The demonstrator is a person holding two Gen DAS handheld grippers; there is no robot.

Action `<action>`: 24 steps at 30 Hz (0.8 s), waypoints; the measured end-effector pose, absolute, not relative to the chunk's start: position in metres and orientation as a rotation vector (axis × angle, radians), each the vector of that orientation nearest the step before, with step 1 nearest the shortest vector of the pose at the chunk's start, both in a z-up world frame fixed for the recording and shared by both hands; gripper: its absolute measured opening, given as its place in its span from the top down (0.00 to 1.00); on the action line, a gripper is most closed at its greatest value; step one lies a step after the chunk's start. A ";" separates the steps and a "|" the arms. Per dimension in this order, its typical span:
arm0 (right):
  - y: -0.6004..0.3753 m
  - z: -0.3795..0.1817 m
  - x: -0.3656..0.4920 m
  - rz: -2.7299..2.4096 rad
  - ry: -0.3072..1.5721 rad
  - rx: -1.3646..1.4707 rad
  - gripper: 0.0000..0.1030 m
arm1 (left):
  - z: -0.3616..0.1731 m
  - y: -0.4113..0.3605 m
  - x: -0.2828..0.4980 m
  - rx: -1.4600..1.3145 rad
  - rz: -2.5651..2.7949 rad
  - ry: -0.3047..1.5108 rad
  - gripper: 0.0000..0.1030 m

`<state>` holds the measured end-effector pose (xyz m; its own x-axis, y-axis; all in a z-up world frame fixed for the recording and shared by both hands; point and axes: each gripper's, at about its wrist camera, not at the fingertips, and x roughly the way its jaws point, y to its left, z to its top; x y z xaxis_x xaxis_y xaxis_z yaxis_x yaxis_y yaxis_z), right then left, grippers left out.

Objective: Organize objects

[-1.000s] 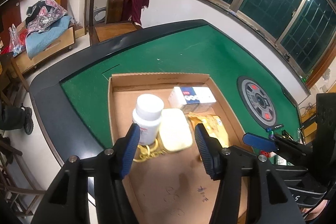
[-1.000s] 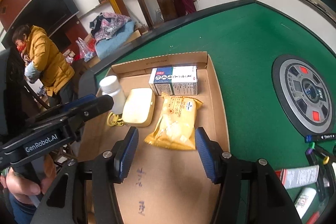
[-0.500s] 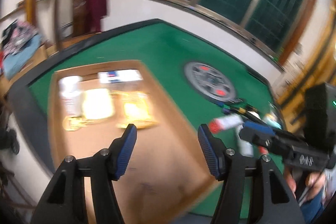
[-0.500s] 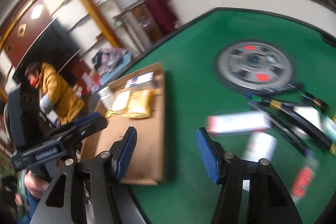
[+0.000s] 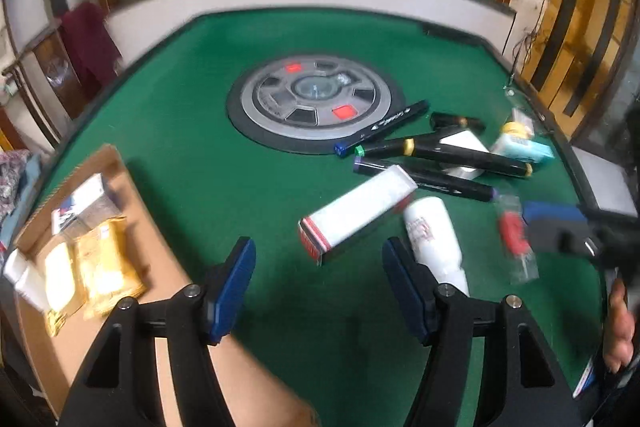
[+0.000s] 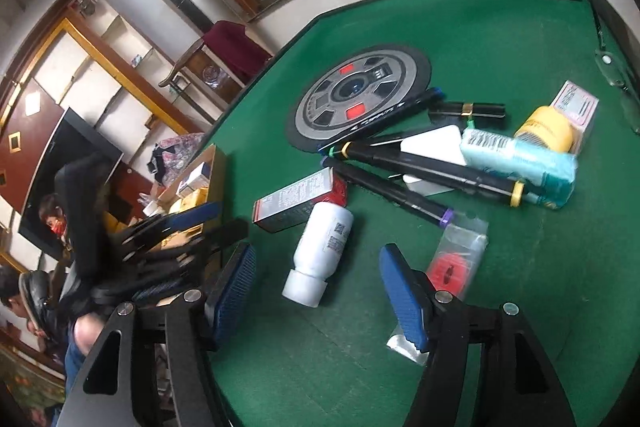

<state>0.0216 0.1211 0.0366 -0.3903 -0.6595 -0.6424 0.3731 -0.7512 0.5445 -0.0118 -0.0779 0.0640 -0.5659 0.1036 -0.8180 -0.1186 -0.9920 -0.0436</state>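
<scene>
Right gripper (image 6: 318,291) hovering over the green table (image 6: 500,39), jaws just widening with nothing pressed between the blue pads, the cap end of a white bottle (image 6: 322,247) lying on its side in the gap. Just beyond the bottle and touching it, a red-and-white box (image 6: 296,201); to the right, black markers (image 6: 420,167) piled against a pale blue pack (image 6: 520,163) and a yellow tub (image 6: 546,133), with a clear bag holding something red (image 6: 454,265) by the right pad. Far left, cardboard tray (image 6: 218,167) behind the left gripper (image 6: 188,227).
</scene>
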 end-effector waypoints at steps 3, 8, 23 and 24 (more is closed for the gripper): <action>0.123 0.032 0.022 -2.134 -0.422 1.195 0.32 | 0.050 -0.074 -0.029 -1.467 2.629 0.022 0.38; 0.127 0.028 0.021 -2.134 -0.435 1.203 0.32 | 0.034 -0.056 -0.040 -1.476 2.630 0.036 0.38; 0.130 0.020 0.020 -2.156 -0.451 1.232 0.32 | 0.016 -0.044 -0.021 -1.431 2.682 0.077 0.68; 0.131 0.021 0.021 -2.156 -0.452 1.227 0.32 | 0.015 -0.046 -0.016 -1.411 2.680 0.105 0.68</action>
